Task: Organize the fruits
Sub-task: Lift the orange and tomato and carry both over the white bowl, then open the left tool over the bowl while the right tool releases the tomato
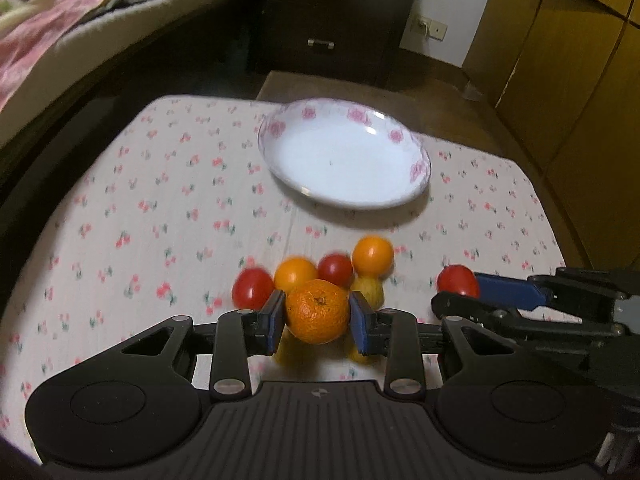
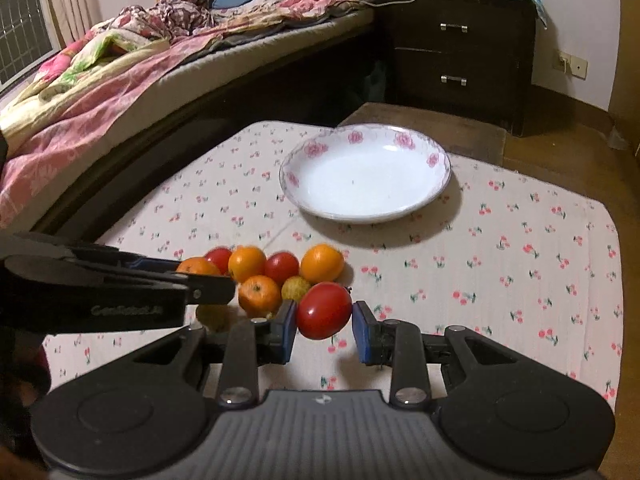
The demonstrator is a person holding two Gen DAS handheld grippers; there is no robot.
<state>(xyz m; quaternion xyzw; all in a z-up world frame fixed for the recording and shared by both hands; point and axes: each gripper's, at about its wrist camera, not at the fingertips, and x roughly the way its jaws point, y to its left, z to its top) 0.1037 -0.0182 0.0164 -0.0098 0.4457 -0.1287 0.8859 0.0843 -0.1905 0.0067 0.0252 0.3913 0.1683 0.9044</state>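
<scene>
Here, left claw [image 1: 318,320] tilted down gripping mandarin [image 1: 318,311], right claw [image 2: 325,326] clamping tomato [image 2: 324,311]

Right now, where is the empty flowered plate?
In both wrist views the plate sits on the cherry-print cloth, beyond the fruit pile, toward the dark drawers.

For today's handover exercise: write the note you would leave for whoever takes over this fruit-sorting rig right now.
Left gripper: shut on a mandarin, clear of the cloth.
Right gripper: shut on a red tomato.
Plate: at the far side of the cherry-print cloth, nothing in it.
Pile of oranges, tomatoes and small yellow fruits lies between the grippers and the plate.
Done: two fruits picked up.
Left: probably carry both to the plate, then the rest of the pile.
</scene>
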